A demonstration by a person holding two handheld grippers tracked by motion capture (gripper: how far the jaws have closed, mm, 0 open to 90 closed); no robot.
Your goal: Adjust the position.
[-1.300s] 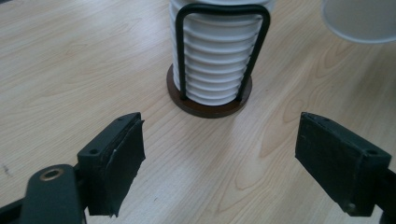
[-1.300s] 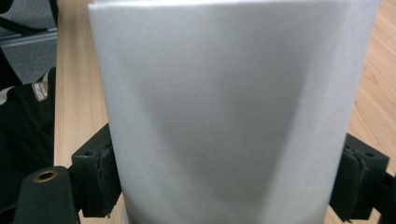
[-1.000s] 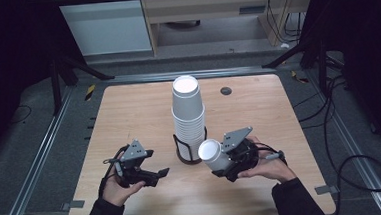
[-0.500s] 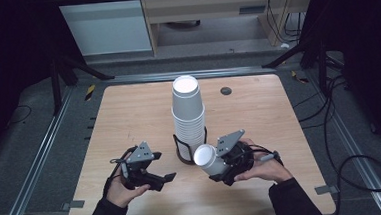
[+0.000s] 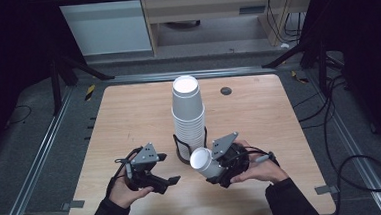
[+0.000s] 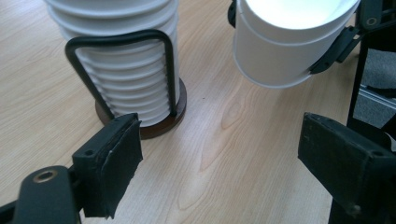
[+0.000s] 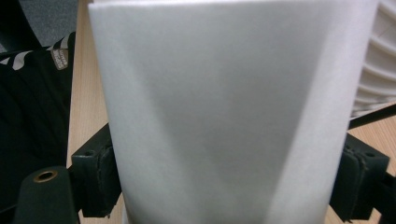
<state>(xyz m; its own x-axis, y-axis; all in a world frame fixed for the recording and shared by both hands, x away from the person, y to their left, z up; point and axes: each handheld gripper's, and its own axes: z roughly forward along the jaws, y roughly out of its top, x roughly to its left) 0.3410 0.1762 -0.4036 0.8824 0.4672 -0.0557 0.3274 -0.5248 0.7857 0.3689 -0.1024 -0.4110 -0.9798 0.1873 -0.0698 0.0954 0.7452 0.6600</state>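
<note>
Cup transfer, status: single white paper cup (image 5: 205,162) pinched across its wall between the jaws of the right gripper (image 5: 221,166), tilted, long axis slanting with the open mouth up and toward the left gripper (image 5: 167,184). Left gripper jaws spread wide, nothing between them, resting low over the light wooden table (image 5: 129,116). Seen along the left jaws: held cup ahead and to the right (image 6: 285,46), raised off the table; tall stack of nested white paper cups (image 6: 126,51) in its black wire holder with round brown base (image 6: 161,119) ahead and to the left. Left gripper nearer the cup mouth; probable handover requires closing across the rim side.
</note>
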